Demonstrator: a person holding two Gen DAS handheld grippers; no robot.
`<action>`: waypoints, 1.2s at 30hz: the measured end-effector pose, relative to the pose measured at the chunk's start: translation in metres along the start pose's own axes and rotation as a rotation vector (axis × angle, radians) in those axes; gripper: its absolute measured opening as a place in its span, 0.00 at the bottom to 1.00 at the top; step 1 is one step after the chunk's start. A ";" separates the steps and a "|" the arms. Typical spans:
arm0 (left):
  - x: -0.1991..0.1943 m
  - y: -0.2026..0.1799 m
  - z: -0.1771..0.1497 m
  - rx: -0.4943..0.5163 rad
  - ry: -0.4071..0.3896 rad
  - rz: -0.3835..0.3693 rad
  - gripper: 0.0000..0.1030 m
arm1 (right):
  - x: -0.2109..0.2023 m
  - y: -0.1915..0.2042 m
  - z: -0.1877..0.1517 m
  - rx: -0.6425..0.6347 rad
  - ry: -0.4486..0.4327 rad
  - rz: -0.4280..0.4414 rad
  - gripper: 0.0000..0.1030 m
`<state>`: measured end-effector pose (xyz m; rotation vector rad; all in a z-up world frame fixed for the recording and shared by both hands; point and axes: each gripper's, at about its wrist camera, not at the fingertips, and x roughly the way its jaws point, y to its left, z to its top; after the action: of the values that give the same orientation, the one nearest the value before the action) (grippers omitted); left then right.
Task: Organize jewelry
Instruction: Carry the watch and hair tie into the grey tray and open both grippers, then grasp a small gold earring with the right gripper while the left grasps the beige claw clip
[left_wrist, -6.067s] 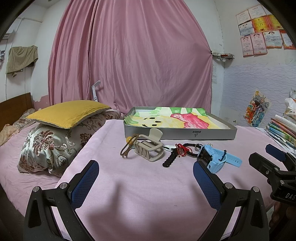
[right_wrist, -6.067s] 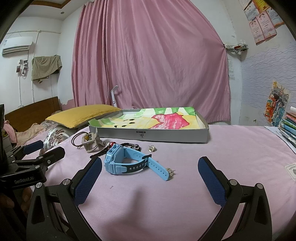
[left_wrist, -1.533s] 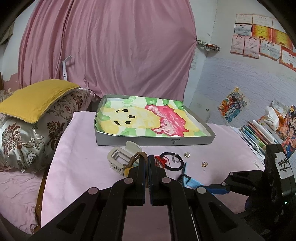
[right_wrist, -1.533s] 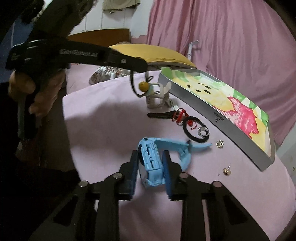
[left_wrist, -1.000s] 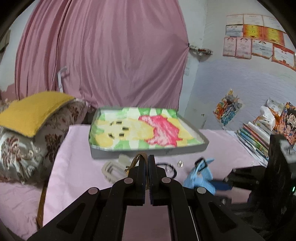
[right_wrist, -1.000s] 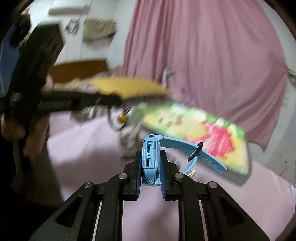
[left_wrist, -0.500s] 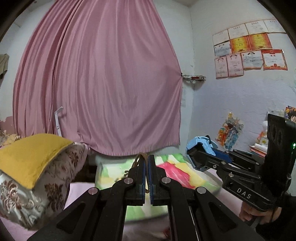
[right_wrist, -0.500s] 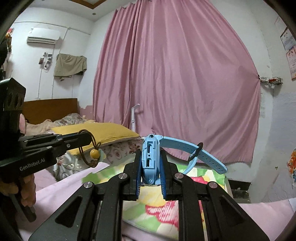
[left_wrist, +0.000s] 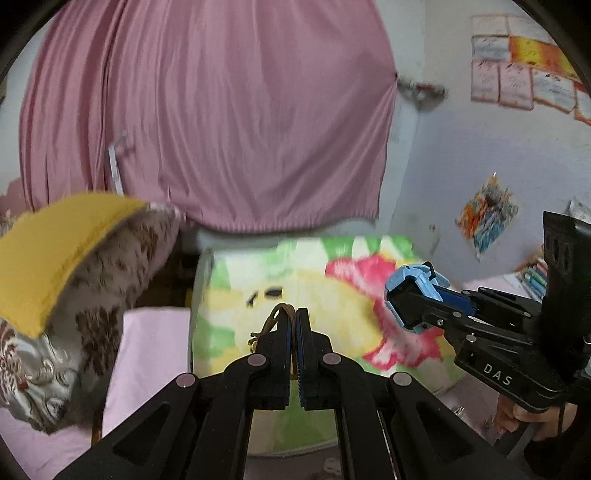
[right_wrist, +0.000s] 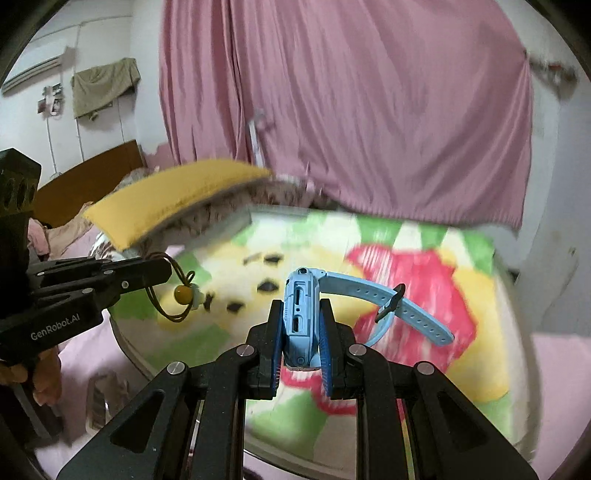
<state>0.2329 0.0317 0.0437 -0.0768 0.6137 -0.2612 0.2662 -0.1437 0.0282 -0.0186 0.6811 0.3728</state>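
I am holding the left claw (left_wrist: 294, 325) pressed together on a brown hair tie (right_wrist: 173, 295), which is dangling with its yellow bead (right_wrist: 181, 293) over the left part of the tray (right_wrist: 513, 295). I am pinching the light blue watch (right_wrist: 301, 317) by its body in the right claw (right_wrist: 302, 332), with the strap (right_wrist: 391, 306) sticking out to the right. Both claws are hanging above the tray's colourful lining, which is lying on the pink bed (left_wrist: 147, 332). The surroundings are appearing blurred.
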 end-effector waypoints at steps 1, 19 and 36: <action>0.004 0.001 -0.001 -0.003 0.025 -0.002 0.03 | 0.007 0.000 -0.002 0.009 0.023 0.008 0.15; -0.013 0.005 -0.022 -0.069 0.053 0.001 0.52 | -0.069 -0.010 -0.027 0.021 -0.148 -0.029 0.46; -0.098 -0.021 -0.071 -0.126 -0.210 0.094 0.99 | -0.161 -0.016 -0.080 0.061 -0.337 -0.072 0.96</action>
<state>0.1101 0.0382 0.0438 -0.1934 0.4232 -0.1208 0.1083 -0.2232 0.0638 0.0763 0.3569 0.2772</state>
